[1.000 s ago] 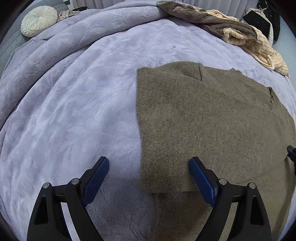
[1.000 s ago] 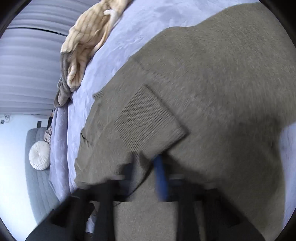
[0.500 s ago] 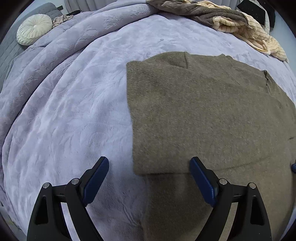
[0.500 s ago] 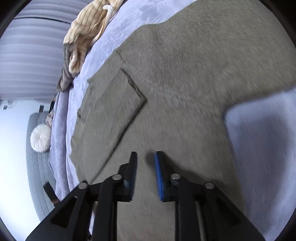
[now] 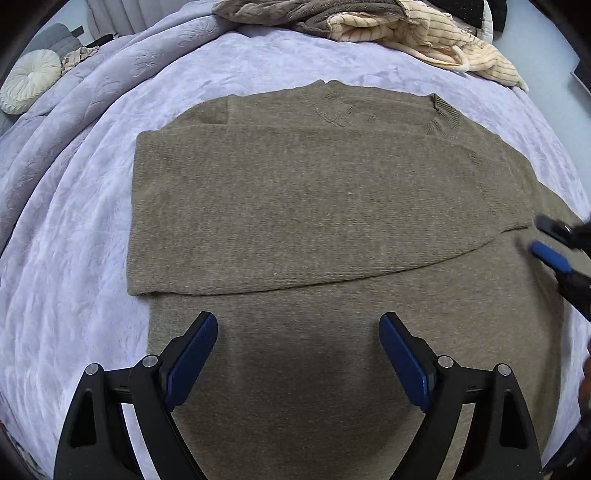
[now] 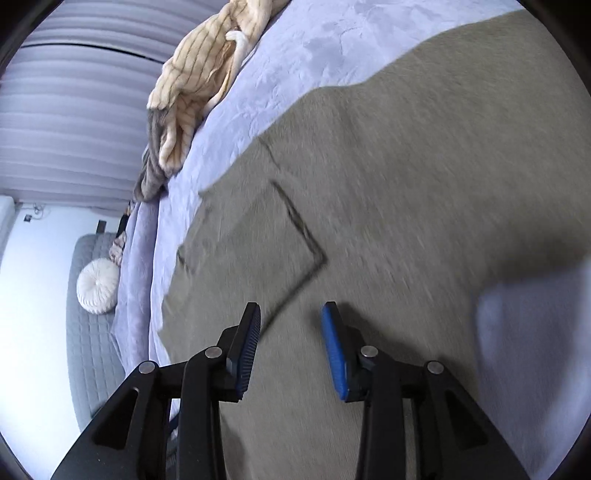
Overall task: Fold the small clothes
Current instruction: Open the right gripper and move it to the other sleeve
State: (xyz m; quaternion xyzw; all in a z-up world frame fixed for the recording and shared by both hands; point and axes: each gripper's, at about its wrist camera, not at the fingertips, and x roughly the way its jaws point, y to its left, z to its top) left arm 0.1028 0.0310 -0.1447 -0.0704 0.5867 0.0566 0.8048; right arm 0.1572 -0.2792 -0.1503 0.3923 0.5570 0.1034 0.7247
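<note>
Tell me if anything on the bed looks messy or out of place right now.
The olive sweater lies flat and neatly folded on the lavender blanket, one sleeve laid across it. The only untidy spot is the crumpled heap of cream striped and brown clothes at the bed's far edge.

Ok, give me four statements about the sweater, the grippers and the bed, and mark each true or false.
1. The olive sweater lies flat on the lavender blanket. True.
2. The left gripper is shut on the sweater. False: its jaws are wide apart, holding nothing.
3. The right gripper is open over the sweater. True.
4. The cream striped garment lies on top of the sweater. False: it sits apart, at the blanket's far edge.
</note>
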